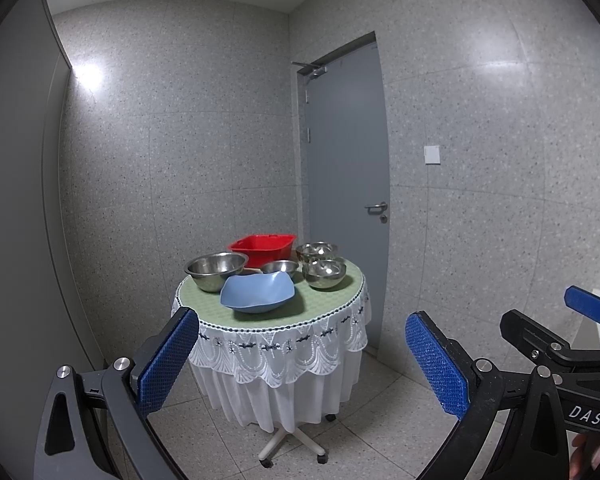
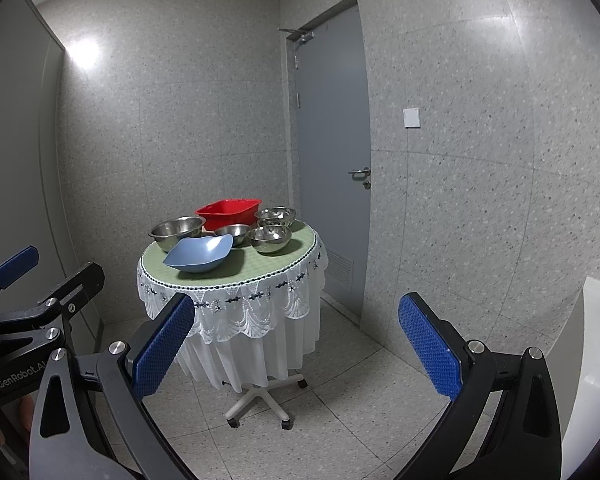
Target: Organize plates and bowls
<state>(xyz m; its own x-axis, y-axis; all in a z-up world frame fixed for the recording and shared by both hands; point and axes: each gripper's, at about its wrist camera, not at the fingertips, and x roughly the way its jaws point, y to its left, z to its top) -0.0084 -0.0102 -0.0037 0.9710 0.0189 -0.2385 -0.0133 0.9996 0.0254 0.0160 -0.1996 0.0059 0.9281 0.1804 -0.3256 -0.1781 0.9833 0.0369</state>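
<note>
A small round table (image 1: 332,300) (image 2: 276,264) with a green top and white lace skirt stands ahead. On it sit a blue square bowl (image 1: 257,292) (image 2: 199,255) at the front, a large steel bowl (image 1: 215,271) (image 2: 176,233) at the left, a small steel bowl (image 1: 280,269) (image 2: 233,233) in the middle, two steel bowls (image 1: 324,273) (image 2: 270,237) at the right, and a red tub (image 1: 262,249) (image 2: 228,213) behind. My left gripper (image 1: 300,360) is open and empty, well short of the table. My right gripper (image 2: 296,340) is open and empty, also short of it.
A grey door (image 1: 346,184) (image 2: 334,152) stands behind the table to the right. Speckled walls close the corner. The table rests on a wheeled base (image 1: 290,446) (image 2: 260,400) on tiled floor. A white object (image 2: 596,360) is at the far right.
</note>
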